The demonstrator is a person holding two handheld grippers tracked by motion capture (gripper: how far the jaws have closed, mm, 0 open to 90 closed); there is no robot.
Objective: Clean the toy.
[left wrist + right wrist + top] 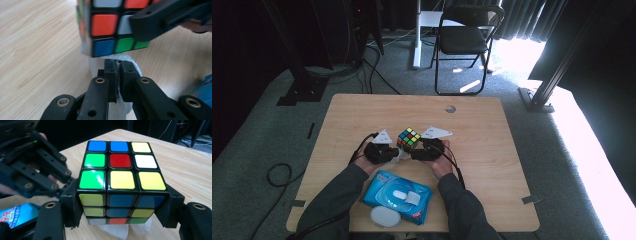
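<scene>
Scrambled colour cube (121, 192) lifted off table, white wipe (125, 58) touching underside.

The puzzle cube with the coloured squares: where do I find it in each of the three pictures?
High view: the puzzle cube sits at the table's middle, between the two grippers.
Left gripper view: its lower rows fill the top centre, above a white wipe.
Right gripper view: it is large at the centre, clamped by the right gripper.
Shared landmark: the blue wipes packet.
</scene>
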